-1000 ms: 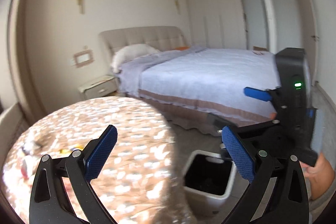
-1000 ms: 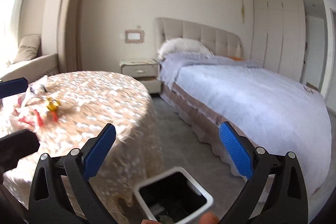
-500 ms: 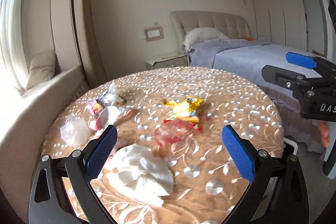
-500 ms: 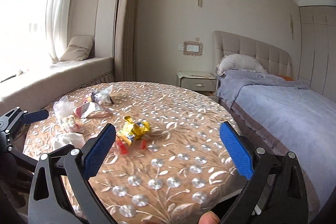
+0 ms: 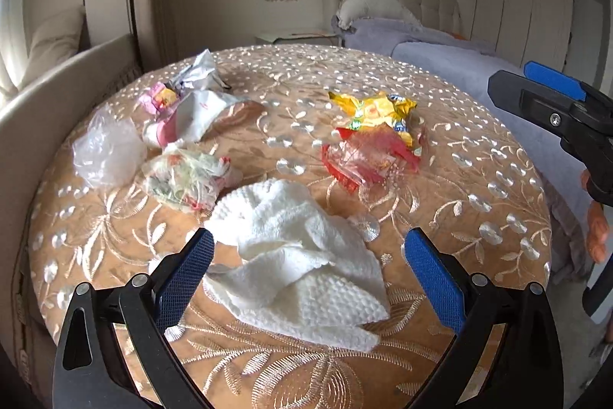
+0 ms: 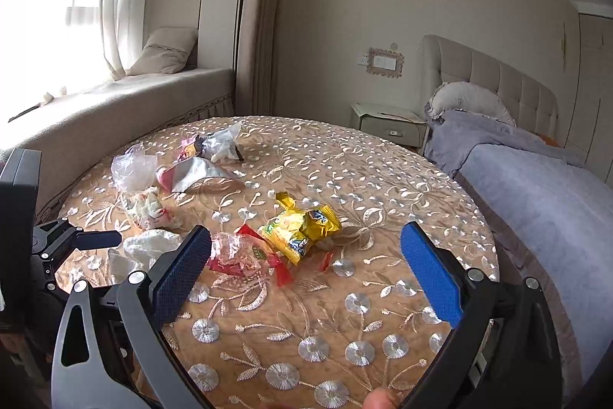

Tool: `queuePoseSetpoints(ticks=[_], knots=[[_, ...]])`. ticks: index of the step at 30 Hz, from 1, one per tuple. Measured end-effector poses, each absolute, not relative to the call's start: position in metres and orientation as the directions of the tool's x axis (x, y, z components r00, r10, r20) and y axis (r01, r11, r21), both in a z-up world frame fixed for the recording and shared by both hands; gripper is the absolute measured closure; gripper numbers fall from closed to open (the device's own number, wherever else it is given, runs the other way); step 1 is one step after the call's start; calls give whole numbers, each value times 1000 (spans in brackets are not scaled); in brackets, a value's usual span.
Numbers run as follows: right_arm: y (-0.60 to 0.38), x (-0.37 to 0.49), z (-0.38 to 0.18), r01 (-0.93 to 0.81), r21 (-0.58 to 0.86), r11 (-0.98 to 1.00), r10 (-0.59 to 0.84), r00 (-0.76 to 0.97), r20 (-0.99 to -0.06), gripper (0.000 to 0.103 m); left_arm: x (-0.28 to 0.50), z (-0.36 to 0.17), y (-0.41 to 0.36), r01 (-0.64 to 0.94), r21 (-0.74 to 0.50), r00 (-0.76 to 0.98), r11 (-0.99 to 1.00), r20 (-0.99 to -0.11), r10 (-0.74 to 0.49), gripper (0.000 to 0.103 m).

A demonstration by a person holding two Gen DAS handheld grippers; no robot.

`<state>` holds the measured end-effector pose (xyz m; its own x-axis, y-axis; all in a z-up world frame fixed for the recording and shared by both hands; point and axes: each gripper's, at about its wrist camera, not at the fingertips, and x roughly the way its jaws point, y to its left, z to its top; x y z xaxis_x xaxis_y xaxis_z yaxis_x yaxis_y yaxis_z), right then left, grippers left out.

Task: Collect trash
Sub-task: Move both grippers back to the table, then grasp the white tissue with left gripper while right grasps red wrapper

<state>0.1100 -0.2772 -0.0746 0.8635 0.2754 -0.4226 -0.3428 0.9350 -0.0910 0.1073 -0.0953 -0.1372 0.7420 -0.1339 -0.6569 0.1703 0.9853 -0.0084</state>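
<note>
Clearly the step in hand is the reach for a first piece of trash, with nothing picked up yet. The left gripper point(image 5: 306, 271) hangs over the worktop point(image 5: 479, 179) with its fingers wide apart, the white paper towel point(image 5: 302, 267) lying right between them. The right gripper point(image 6: 306, 267) is likewise spread, the yellow wrapper point(image 6: 300, 227) and red wrapper point(image 6: 245, 257) just ahead of its fingers. Next, I judge, each must drop and pinch; how high the fingers sit above the worktop is hard to tell.
</note>
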Motion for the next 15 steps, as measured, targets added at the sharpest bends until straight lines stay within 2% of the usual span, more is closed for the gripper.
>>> queuePoseSetpoints(ticks=[1, 4, 7, 8, 9, 12, 15], knots=[[-274, 112, -77, -345, -91, 934, 276, 860, -430, 5, 110, -141, -95, 168, -12, 732, 986, -668, -133, 6], [-268, 119, -82, -365, -80, 928, 290, 839, -460, 5, 118, -145, -89, 173, -71, 699, 982, -694, -173, 17], [-262, 124, -86, -379, -86, 921, 294, 825, -482, 5, 121, -149, -85, 168, -85, 682, 982, -709, -178, 38], [-260, 126, -87, -382, -88, 920, 295, 822, -486, 5, 120, -149, -85, 172, -76, 687, 982, -706, -175, 55], [-258, 127, -87, -385, -88, 919, 297, 819, -491, 5, 118, -147, -84, 179, -65, 694, 982, -698, -173, 63], [-252, 133, -90, -408, -68, 911, 318, 797, -514, 5, 112, -139, -79, 197, -83, 714, 977, -671, -201, 73], [-241, 139, -95, -429, -69, 901, 327, 774, -542, 5, 106, -125, -73, 194, -70, 751, 979, -631, -194, 76]])
